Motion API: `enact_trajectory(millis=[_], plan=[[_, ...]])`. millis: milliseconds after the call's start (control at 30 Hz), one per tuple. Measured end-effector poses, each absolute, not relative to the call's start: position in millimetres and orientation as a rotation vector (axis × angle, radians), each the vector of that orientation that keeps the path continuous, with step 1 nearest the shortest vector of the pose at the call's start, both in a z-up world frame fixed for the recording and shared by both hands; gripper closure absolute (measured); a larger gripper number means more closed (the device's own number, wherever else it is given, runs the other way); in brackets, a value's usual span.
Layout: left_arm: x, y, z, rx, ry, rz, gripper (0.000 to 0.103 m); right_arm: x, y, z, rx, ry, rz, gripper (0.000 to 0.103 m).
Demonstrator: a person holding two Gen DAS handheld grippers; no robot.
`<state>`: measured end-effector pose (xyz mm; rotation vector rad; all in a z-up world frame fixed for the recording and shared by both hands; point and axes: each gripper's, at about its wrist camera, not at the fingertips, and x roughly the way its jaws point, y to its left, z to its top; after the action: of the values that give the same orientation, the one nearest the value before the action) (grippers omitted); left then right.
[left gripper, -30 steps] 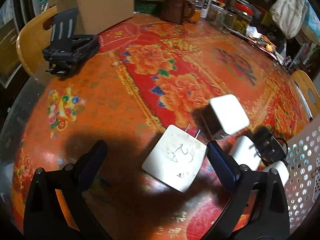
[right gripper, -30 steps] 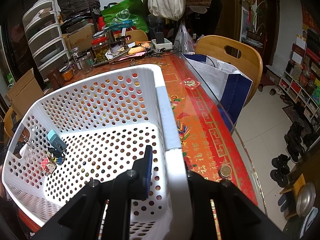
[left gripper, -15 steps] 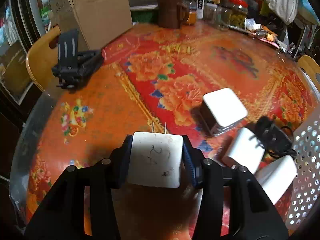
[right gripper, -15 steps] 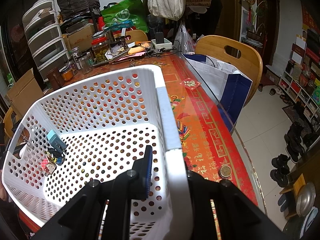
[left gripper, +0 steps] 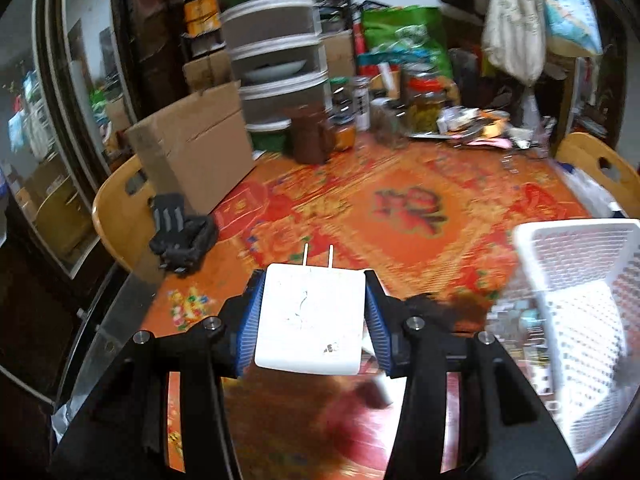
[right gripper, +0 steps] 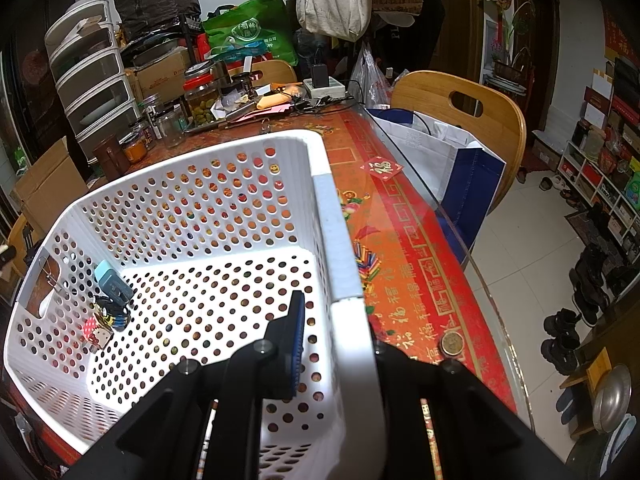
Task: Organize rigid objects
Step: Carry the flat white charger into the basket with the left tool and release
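Left gripper (left gripper: 313,312) pinches a flat white square plug adapter (left gripper: 310,317) by its two side edges, both blue pads pressed on, prongs pointing forward, held clear above the orange-red floral tablecloth (left gripper: 404,208). Open cloth ahead; brown cardboard box (left gripper: 192,146) and black folded stand (left gripper: 182,236) sit far left, white perforated plastic basket (left gripper: 576,280) close on the right. Right gripper (right gripper: 336,316) has jaws nearly together, clamped on the basket's near wall (right gripper: 340,264), just inside the glass table edge (right gripper: 486,280)
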<state>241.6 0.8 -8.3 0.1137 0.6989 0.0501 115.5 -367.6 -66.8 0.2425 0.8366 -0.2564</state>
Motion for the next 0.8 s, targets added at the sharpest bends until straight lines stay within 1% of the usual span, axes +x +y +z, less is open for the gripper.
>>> enact_trajectory(millis=[167,367,500,633,800], plan=[[216,-60,18,0.177,0.657,-0.065,0.059,117,-368,-67,0.240,0.838,-0.255,0.090],[199,-133,25,0.246,0.666,-0.171,0.058,117,-367,-67,0.240,0.838,-0.254,0.090],[197,-171,17,0.279,0.705,-0.213,0.058,117,-367,-67,0.243,0.836,-0.253,0.090],[195,-207,-2,0.328,0.760,-0.255,0.058,117,-366,-67,0.246,0.833,-0.247,0.089],[206,-224,-27,0.357,0.834,-0.290,0.058,117,-365,-67,0.246,0.832,-0.244,0.089]])
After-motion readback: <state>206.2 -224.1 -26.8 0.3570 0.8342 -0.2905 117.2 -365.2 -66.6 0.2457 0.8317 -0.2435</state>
